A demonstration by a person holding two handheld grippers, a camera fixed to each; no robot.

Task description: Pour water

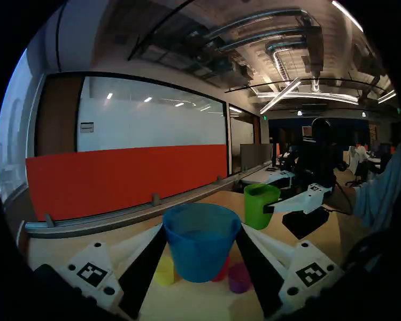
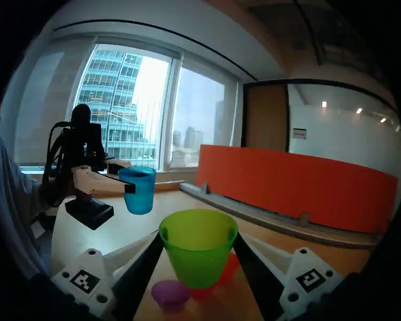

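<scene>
Nearest to me, in the left gripper view, is the blue cup [image 1: 201, 251]. My left gripper [image 1: 201, 232] is clamped on it, one finger pressing each side of the wall. The cup stands upright, its rim level, raised above the wooden table [image 1: 307, 241]. Its inside looks darker low down, but I cannot tell whether that is water.

Under it, on the table toward my near edge, stand three small cups: a yellow cup [image 1: 164, 270] to the left, a red cup [image 1: 223, 272] half hidden behind the blue one, and a purple cup [image 1: 239, 278] to the right.

Farther out and to the right, my right gripper [image 1: 269, 207] holds the green cup [image 1: 261, 206] upright, apart from the blue cup. A light sleeve [image 1: 382, 187] shows behind it.

In the right gripper view, the green cup [image 2: 199, 246] sits closest, clenched between both fingers of the right gripper [image 2: 199, 238], upright and off the table [image 2: 120, 224]. I cannot see water in it. Below it are the purple cup [image 2: 171, 293] and the red cup [image 2: 224, 273]. Across the table the left gripper [image 2: 132, 188] carries the blue cup [image 2: 138, 192], well apart from the green one.

An orange partition [image 2: 307, 184] runs along the table's far edge, and a window [image 2: 147, 107] shows towers.
</scene>
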